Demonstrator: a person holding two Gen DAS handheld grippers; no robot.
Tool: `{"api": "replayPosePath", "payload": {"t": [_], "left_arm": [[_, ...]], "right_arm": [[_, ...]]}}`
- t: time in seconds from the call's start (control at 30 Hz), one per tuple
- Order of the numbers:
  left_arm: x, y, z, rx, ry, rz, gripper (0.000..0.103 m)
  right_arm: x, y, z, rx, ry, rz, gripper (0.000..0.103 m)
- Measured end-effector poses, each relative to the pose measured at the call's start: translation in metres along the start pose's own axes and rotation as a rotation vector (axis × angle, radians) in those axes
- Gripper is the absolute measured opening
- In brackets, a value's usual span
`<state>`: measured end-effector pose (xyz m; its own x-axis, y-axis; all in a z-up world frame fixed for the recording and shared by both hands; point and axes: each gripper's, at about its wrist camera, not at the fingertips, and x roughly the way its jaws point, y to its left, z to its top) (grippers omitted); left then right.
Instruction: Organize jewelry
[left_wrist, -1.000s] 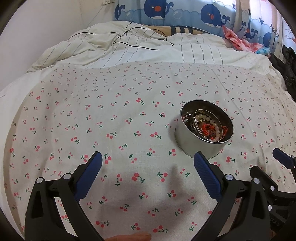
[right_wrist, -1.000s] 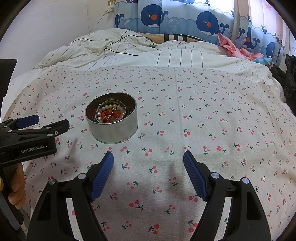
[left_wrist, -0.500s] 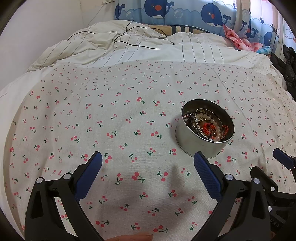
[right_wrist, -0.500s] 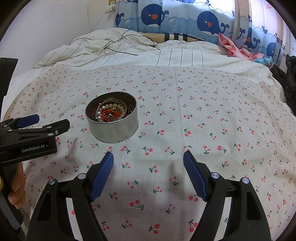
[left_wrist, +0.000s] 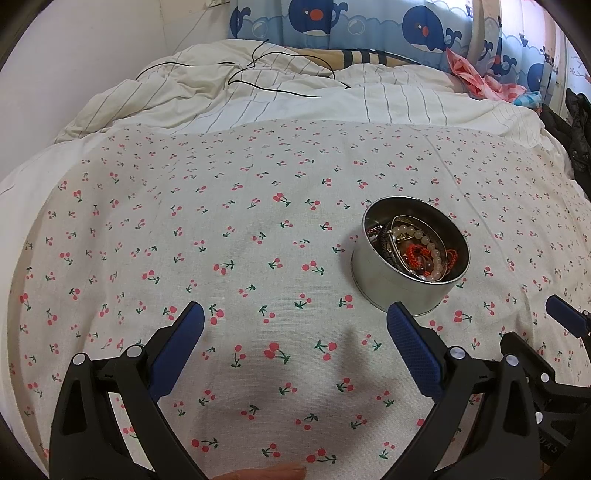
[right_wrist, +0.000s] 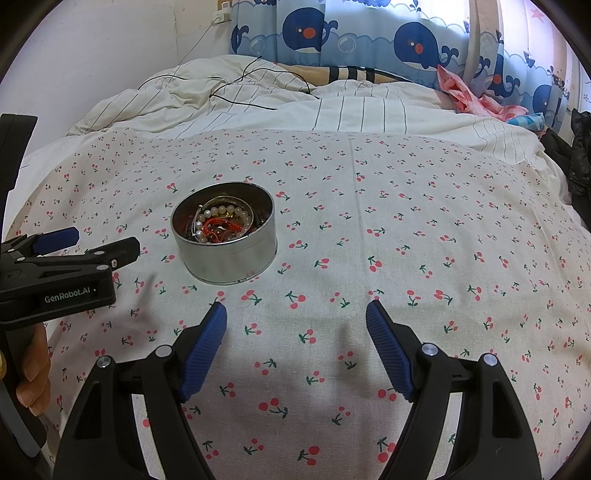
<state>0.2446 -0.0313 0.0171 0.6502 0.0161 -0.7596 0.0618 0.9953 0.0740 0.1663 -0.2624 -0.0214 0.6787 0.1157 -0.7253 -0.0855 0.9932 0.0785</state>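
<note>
A round silver tin (left_wrist: 391, 284) stands on the cherry-print cloth (left_wrist: 258, 236), holding a tangle of jewelry (left_wrist: 421, 251): a pale bead bracelet, a red cord and metal bangles. In the left wrist view my left gripper (left_wrist: 295, 314) is open and empty, the tin just beyond its right finger. In the right wrist view my right gripper (right_wrist: 295, 310) is open and empty too, with the tin (right_wrist: 225, 258) ahead and to the left. The left gripper (right_wrist: 88, 242) shows from the side at that view's left edge, held by a hand (right_wrist: 33, 373).
Behind the cloth lies a rumpled striped duvet (right_wrist: 258, 99) with a black cable (right_wrist: 236, 88) across it. Whale-print curtains (right_wrist: 369, 33) hang at the back. Pink clothes (right_wrist: 469, 96) and a dark garment (right_wrist: 580, 147) lie at the right.
</note>
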Motion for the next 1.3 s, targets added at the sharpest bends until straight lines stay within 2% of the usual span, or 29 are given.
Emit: {"api": "replayPosePath", "payload": {"t": [0.63, 0.7, 0.73, 0.8, 0.83, 0.9, 1.0, 1.1, 1.3], "left_arm": [[0.001, 0.002, 0.0, -0.008, 0.004, 0.0, 0.095], [0.0, 0.005, 0.0, -0.033, -0.001, -0.04, 0.095], [-0.005, 0.009, -0.003, -0.05, -0.039, -0.059, 0.095], [-0.009, 0.009, -0.004, -0.056, -0.079, -0.02, 0.095], [-0.011, 0.007, -0.004, -0.026, -0.101, 0.017, 0.095], [-0.013, 0.003, -0.003, -0.004, -0.117, 0.045, 0.095], [-0.013, -0.002, -0.003, 0.007, -0.108, 0.046, 0.095], [-0.01, -0.009, -0.001, 0.06, -0.078, 0.038, 0.095], [-0.009, -0.006, 0.001, 0.038, -0.064, 0.04, 0.095]], "right_arm": [[0.0, 0.001, 0.0, 0.0, 0.001, 0.0, 0.075], [0.0, 0.001, -0.001, 0.001, 0.001, 0.0, 0.075], [0.0, 0.001, 0.0, 0.001, 0.002, 0.0, 0.075], [0.0, 0.001, -0.001, 0.002, 0.002, 0.0, 0.075], [0.0, 0.003, 0.0, 0.0, 0.003, 0.001, 0.075], [0.0, 0.002, 0.0, 0.0, 0.002, 0.0, 0.075], [0.0, 0.002, 0.0, 0.001, 0.002, 0.0, 0.075], [0.001, 0.005, -0.002, 0.002, 0.002, 0.001, 0.075], [0.001, 0.006, -0.004, 0.001, 0.002, 0.001, 0.075]]}}
